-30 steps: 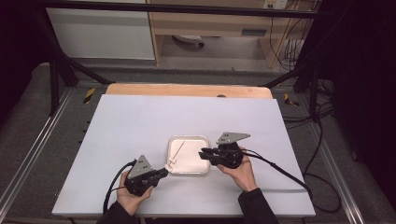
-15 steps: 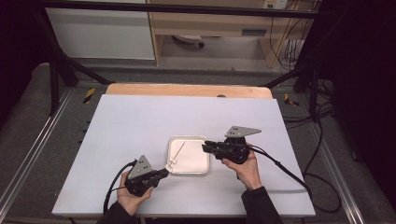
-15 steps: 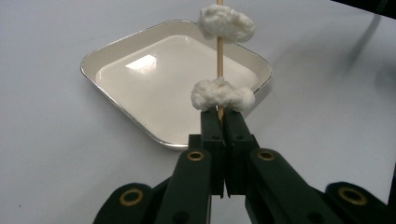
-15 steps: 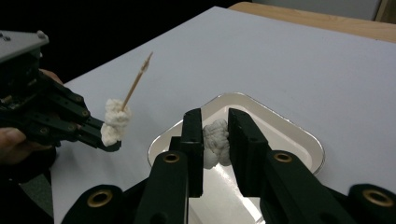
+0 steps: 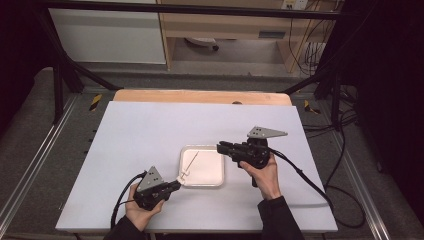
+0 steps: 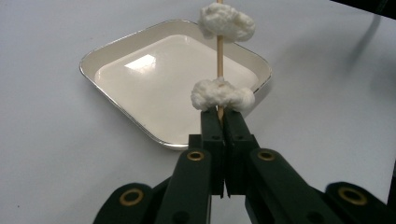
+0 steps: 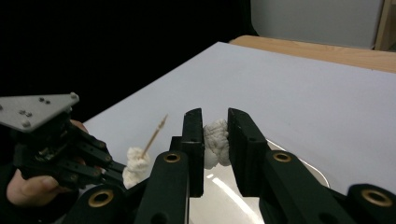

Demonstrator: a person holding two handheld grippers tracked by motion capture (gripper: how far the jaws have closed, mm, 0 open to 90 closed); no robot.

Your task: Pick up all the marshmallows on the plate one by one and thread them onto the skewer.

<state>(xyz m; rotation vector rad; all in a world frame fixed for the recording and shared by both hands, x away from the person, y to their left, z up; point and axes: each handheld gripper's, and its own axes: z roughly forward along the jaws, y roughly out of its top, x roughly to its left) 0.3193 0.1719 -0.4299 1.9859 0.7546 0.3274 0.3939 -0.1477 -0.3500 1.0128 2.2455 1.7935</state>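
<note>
- At the near-left corner of the white tray (image 5: 202, 166): left gripper (image 5: 172, 186) has its jaws pressed together on the butt of a wooden skewer (image 6: 219, 51); skewer runs out over the tray.
- In the left gripper view, one white marshmallow (image 6: 222, 95) sits on the skewer just beyond the jaw tips. A second white lump (image 6: 226, 22) shows further up the same line; in that view I cannot tell if it is threaded or simply held there.
- At the far-right corner of the tray: right gripper (image 5: 220, 147), jaws part-way apart, pinching a marshmallow (image 7: 216, 143) between them; skewer's pointed tip (image 7: 162, 121) stands bare to one side.
- Judgement: one piece threaded, the second in hand and not yet pushed onto the point. Threading looks under way; how many pieces remain cannot be told.
- Tray contents: glossy bare floor in the left gripper view, no loose marshmallows seen in it; skewer hangs above it.
</note>
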